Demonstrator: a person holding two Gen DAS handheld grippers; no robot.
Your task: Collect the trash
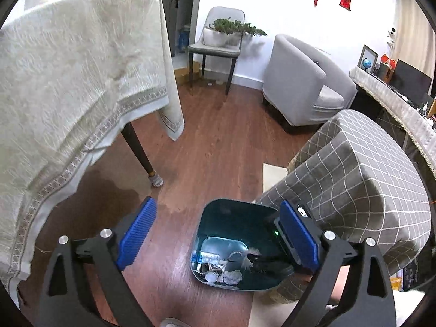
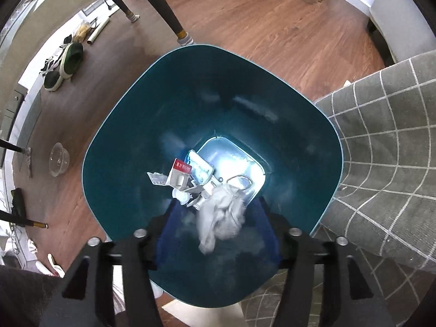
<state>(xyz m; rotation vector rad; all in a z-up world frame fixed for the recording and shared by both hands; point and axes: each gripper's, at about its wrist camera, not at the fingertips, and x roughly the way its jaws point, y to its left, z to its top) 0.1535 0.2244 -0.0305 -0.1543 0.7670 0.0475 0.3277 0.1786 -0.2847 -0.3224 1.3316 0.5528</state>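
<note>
Tissue (image 2: 222, 218) hangs between my parted right gripper (image 2: 218, 231) pads above the teal bin (image 2: 114, 163); it might cling. Left gripper (image 1: 218, 234) gapes empty.

We note a teal bin (image 2: 130, 147) of glossy, smooth plastic, its inner walls catching glare. Among the trash, a crumpled white paper wad (image 2: 222, 222), soft and matt. Left tongs (image 1: 218, 238): ribbed blue pads (image 1: 137, 233) on matt black frames with bright metal pins. Floor (image 1: 218, 141) of reddish wood, slightly shiny. Checked grey cloth (image 1: 362, 179), matt weave.
</note>
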